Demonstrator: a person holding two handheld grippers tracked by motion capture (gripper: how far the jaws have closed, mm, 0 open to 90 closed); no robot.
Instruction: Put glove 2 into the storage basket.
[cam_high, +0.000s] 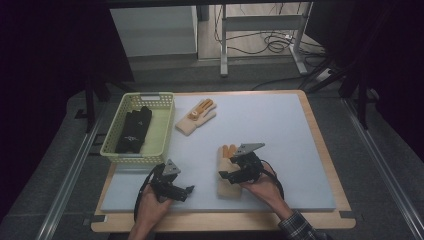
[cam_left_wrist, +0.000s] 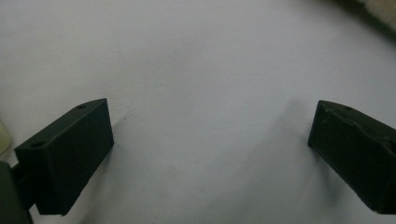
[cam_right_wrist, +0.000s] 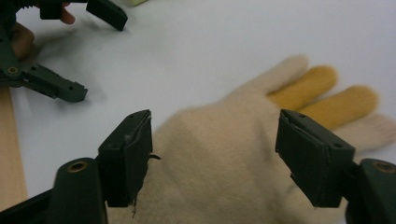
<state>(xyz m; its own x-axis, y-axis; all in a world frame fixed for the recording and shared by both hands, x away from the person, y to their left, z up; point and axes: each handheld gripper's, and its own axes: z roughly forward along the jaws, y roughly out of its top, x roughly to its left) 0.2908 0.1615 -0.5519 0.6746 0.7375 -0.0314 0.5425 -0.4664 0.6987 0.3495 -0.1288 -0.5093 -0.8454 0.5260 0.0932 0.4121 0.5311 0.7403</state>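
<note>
While the right claw (cam_right_wrist: 215, 158) hangs low over the near glove (cam_right_wrist: 224, 158), its jaws stand wide apart, one to each side of the cream palm; whether the pads press the fabric cannot be told, and no pinch or fold shows between them; the glove lies flat on the pale tabletop (cam_high: 280, 130), palm spread, its two orange fingers (cam_right_wrist: 327, 93) pointing away from the claw; in the high view this glove (cam_high: 226, 186) sits at the near middle of the tabletop, with the right claw (cam_high: 229, 175) directly over it and the person's right hand (cam_high: 260, 187) behind.

Left claw (cam_left_wrist: 210, 140): jaws wide, nothing between them but bare tabletop, holding nothing; in the high view it (cam_high: 186, 191) rests at the near left, well apart from the near glove.

Second cream-and-orange glove (cam_high: 196, 117) lies farther back, just beside the yellow basket (cam_high: 112, 145); dark gloves (cam_high: 134, 129) lie inside that basket.
</note>
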